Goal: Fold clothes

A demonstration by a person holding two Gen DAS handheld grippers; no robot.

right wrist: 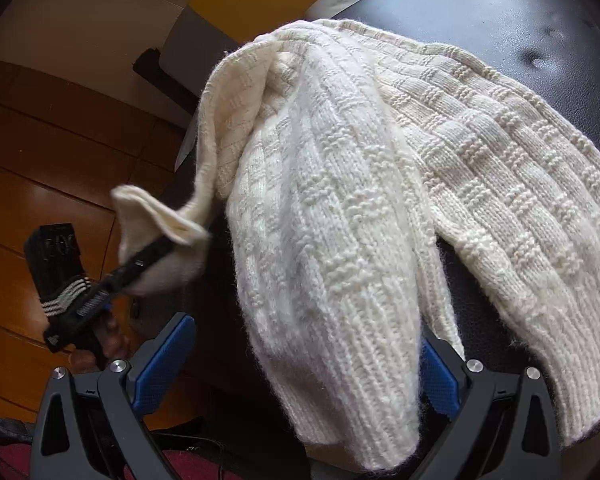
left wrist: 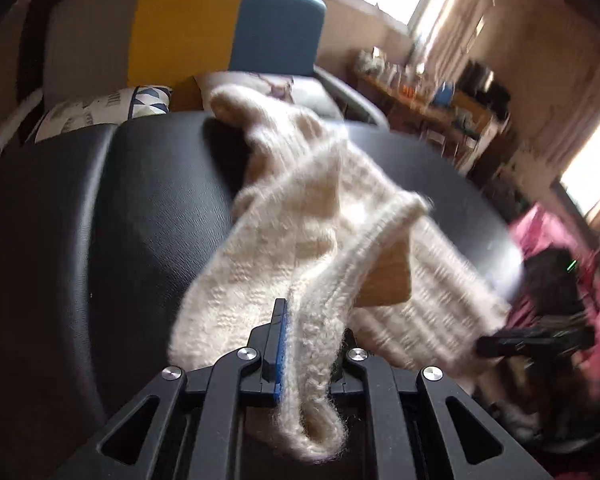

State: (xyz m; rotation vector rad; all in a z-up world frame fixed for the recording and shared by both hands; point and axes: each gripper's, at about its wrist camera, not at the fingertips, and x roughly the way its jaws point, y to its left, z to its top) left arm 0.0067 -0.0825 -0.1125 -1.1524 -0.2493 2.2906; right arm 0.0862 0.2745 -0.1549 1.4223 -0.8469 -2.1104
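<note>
Item: cream knit sweater (right wrist: 380, 184), draped over the black padded seat (right wrist: 540, 40), one part hanging off the near edge.

Left gripper (left wrist: 300, 344): pressed together on a ribbed edge of the knit; fluffy yarn bunches between its fingers. In the right wrist view it (right wrist: 156, 248) holds a corner out over the wooden floor (right wrist: 40, 168).

Right gripper (right wrist: 300, 372): spread wide, blue pads (right wrist: 164, 360) either side of the hanging part, pinching nothing.

Step, as you likely mean it: carry the held edge across to lay a fold. Keep the left pinch firm, lift enough that the knit clears the seat, and close your right on the hem before pulling, so the cloth stays even.

Around: striped chair back (left wrist: 228, 28), patterned cushion (left wrist: 100, 108), cluttered shelf (left wrist: 432, 92), pink fabric (left wrist: 548, 232). The seat's edge is close; loose cloth may slide off.
</note>
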